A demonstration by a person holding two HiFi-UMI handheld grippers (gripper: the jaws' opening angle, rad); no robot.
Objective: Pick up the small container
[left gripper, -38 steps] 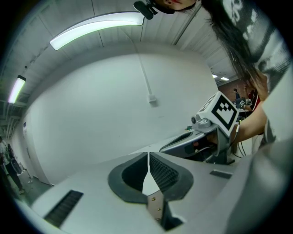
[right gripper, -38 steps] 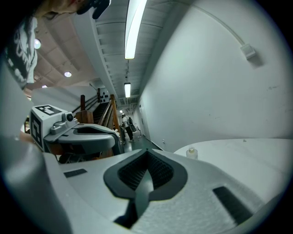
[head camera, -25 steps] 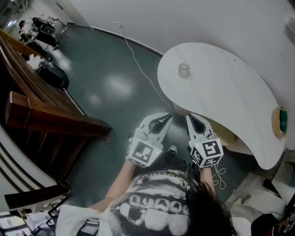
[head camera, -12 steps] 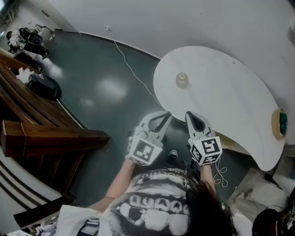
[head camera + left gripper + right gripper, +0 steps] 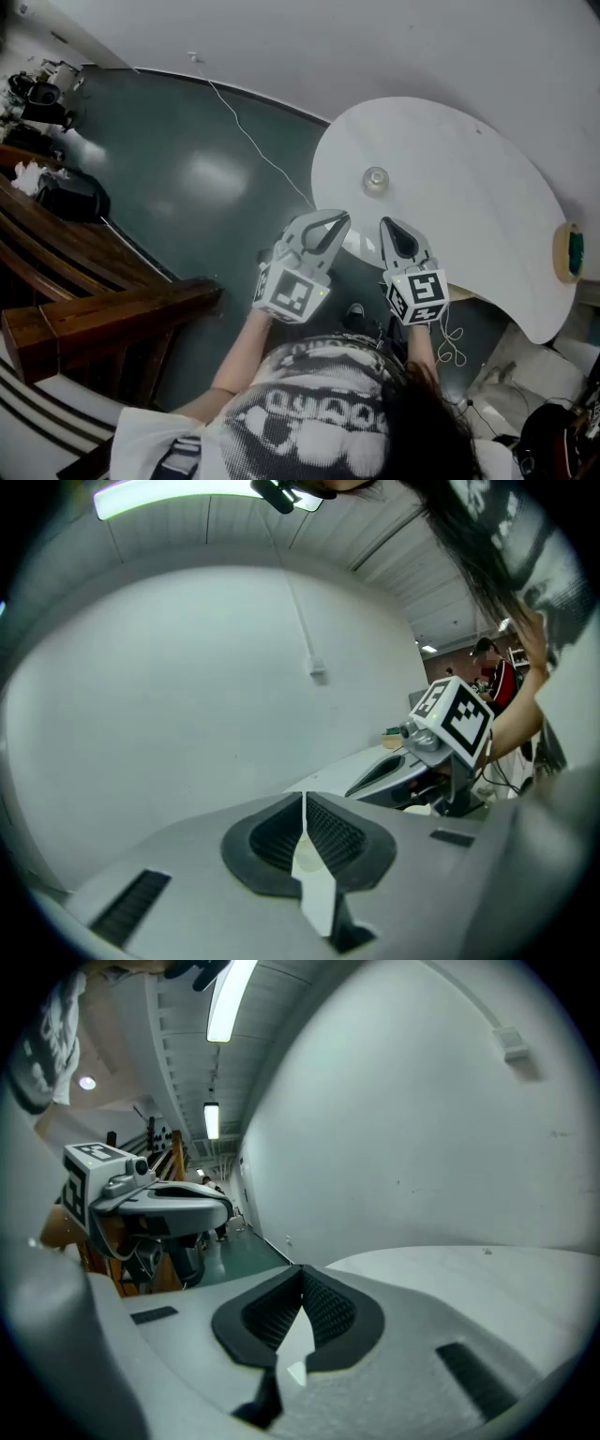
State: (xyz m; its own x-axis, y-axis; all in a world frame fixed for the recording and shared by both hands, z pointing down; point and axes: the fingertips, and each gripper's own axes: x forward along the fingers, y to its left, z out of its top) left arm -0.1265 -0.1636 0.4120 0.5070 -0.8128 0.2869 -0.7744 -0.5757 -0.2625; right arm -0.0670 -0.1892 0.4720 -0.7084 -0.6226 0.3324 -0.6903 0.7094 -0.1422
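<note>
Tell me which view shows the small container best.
The head view: the small container stands in plain sight on the white table. The left gripper view gives at most a pale blur between its jaws. The right gripper view shows tabletop but no container.

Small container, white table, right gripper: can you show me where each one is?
small container (image 5: 376,180), head view, on the middle of its top.
white table (image 5: 469,216), head view, on a bare part of its top.
right gripper (image 5: 389,223), head view, at its shut fingertips.
</note>
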